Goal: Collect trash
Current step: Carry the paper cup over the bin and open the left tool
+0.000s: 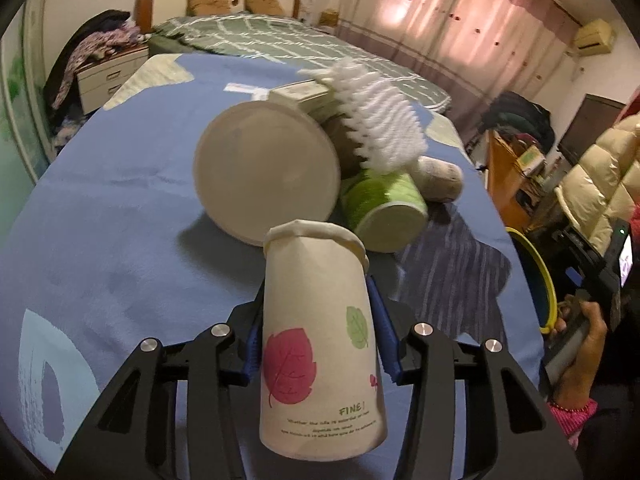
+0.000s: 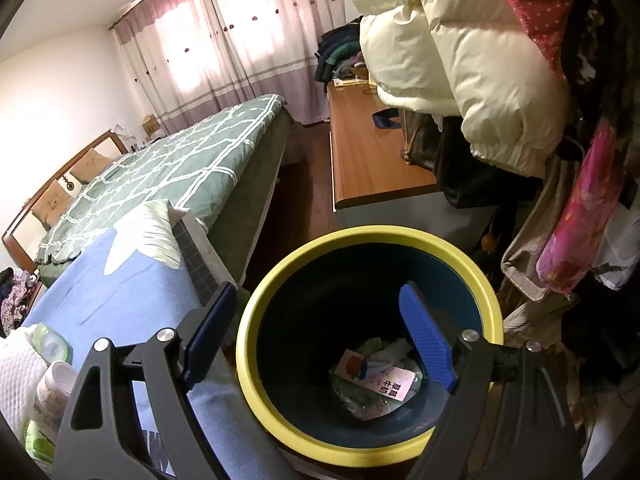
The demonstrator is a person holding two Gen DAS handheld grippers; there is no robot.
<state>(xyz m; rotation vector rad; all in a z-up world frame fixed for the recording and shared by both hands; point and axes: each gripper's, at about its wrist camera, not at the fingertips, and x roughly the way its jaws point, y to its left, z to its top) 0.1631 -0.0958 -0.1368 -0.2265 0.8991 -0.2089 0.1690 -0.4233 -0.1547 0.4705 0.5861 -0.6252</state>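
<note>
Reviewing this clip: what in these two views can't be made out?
- Left wrist: the small print under "FINE!" on the paper cup held by the left gripper is too small to read.
- Left wrist: the pile behind the white lid is largely hidden by it.
- Right wrist: the open right gripper partly covers the trash in the bin.

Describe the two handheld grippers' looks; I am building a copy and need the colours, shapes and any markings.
Both match. The left gripper and right gripper have matte black angular linkage arms with cut-out slots, joined by round silver pivot bolts. The jaws carry blue ribbed pads. No cables or markings show on either. The person's right hand is bare, with a pink knit cuff and red bead bracelet.
</note>
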